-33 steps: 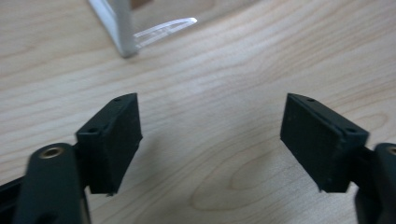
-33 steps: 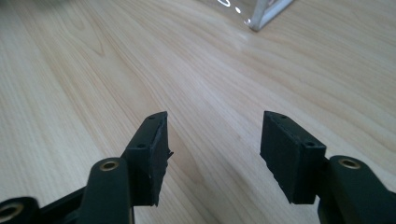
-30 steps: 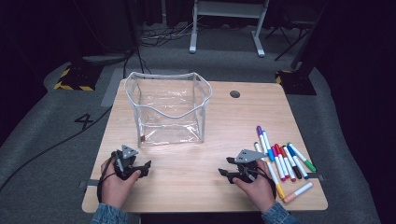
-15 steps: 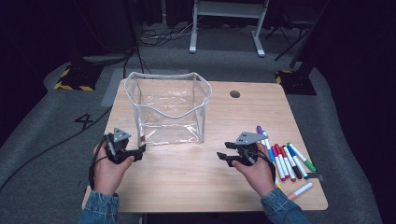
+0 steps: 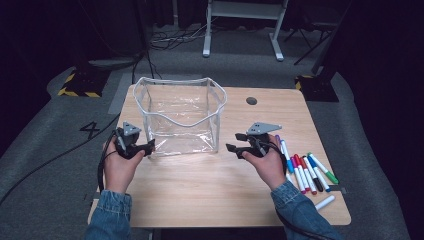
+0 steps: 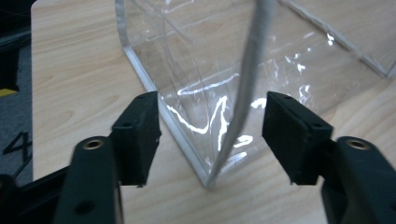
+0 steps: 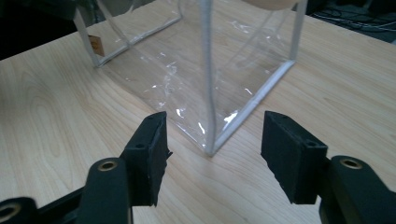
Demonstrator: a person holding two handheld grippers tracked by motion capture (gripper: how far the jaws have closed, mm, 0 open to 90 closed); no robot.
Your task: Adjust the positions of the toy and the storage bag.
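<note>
Bag [image 5: 181,116], clear plastic and standing open on the far left part of the table [image 5: 210,195], is what we are reaching for: our left gripper [image 6: 212,128], whose jaws have just been closing, is straddling the near left corner seam without pinching it yet, and our right gripper [image 7: 212,140] is hanging wide open and empty just short of the near right corner. We are judging that both should bite the stiff white edging squarely and together, since the film looks slippery. We are steering clear of the markers [image 5: 305,167] lying to the right.

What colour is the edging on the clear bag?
White, on the clear bag; its corner seam shows best in the right gripper view.
</note>
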